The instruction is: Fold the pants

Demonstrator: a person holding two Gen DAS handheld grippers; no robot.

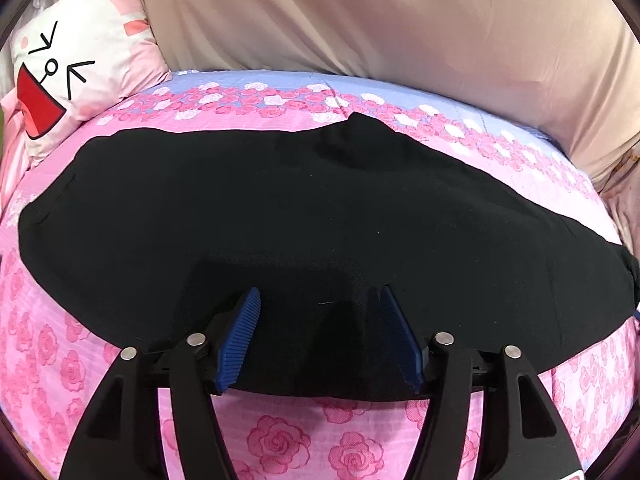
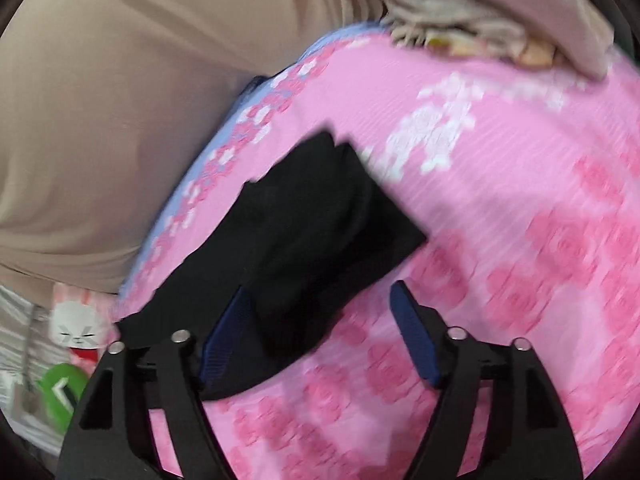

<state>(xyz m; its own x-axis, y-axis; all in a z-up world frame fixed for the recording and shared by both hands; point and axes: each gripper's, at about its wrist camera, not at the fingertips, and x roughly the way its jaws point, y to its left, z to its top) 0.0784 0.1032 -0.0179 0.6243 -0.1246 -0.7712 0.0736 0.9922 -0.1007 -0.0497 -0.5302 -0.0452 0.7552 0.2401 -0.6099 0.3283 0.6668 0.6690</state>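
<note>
Across the bed, a pink sheet (image 1: 280,448) printed with roses covered the whole surface, with a pale blue band of smaller pink and white roses running along its far edge. On that sheet the black pants (image 1: 280,216) lay flat, folded into one long dark strip stretching from left to right in the left wrist view. A white and pink cartoon rabbit pillow (image 1: 76,68) sat at the far left corner of the bed, and a beige curtain (image 1: 380,20) hung in soft folds behind the far edge.

The left gripper (image 1: 320,300) hovered over the near edge of the pants with its blue ribbed fingers (image 1: 240,340) spread wide, the cloth lying between them but not pinched.

Seen from the right wrist, which was blurred, one end of the pants (image 2: 320,216) showed as a squared dark flap on the pink sheet. The right gripper (image 2: 320,292) also had its fingers (image 2: 416,340) standing wide apart, the left one over the black cloth and the right one over bare sheet, gripping nothing. Some crumpled pale fabric (image 2: 460,24) lay at the far end of the bed.
</note>
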